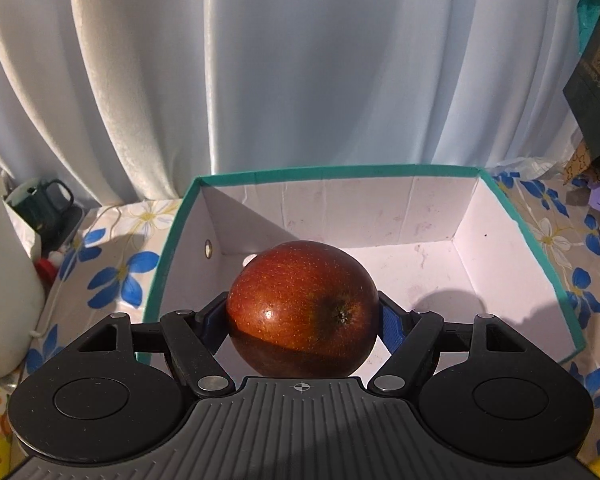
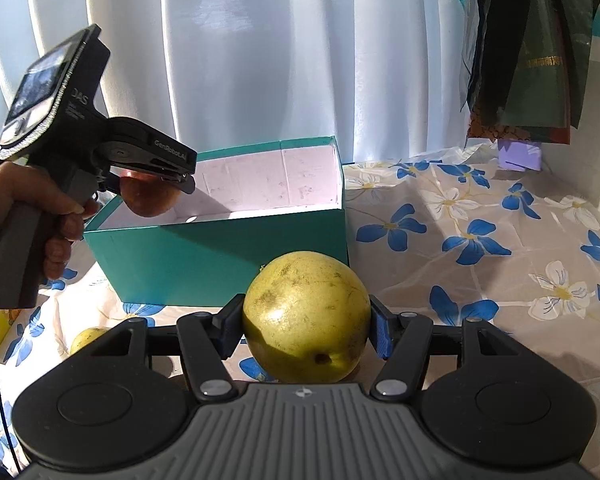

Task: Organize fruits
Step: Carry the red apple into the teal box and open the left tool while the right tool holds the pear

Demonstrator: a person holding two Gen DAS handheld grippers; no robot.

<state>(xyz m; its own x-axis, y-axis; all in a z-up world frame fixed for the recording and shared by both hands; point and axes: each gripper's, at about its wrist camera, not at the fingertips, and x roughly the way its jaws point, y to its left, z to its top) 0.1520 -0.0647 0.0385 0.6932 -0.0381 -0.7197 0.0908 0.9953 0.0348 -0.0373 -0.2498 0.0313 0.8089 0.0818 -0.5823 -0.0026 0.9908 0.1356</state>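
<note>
My left gripper (image 1: 302, 312) is shut on a red apple (image 1: 300, 300) and holds it over the near edge of an open teal box (image 1: 340, 170) with a white, empty inside. In the right wrist view the left gripper (image 2: 156, 184) holds the red apple (image 2: 148, 200) above the box's (image 2: 220, 256) left end. My right gripper (image 2: 306, 328) is shut on a yellow-green pear (image 2: 306, 316), held above the table in front of the box. A second yellow fruit (image 2: 86, 338) lies on the table at lower left.
The table wears a cloth with blue and white flowers (image 2: 480, 240). White curtains (image 1: 260, 60) hang behind. Dark bags (image 2: 532, 48) hang at the right. A white bag (image 1: 4, 280) and a dark mug (image 1: 44, 200) sit at the left.
</note>
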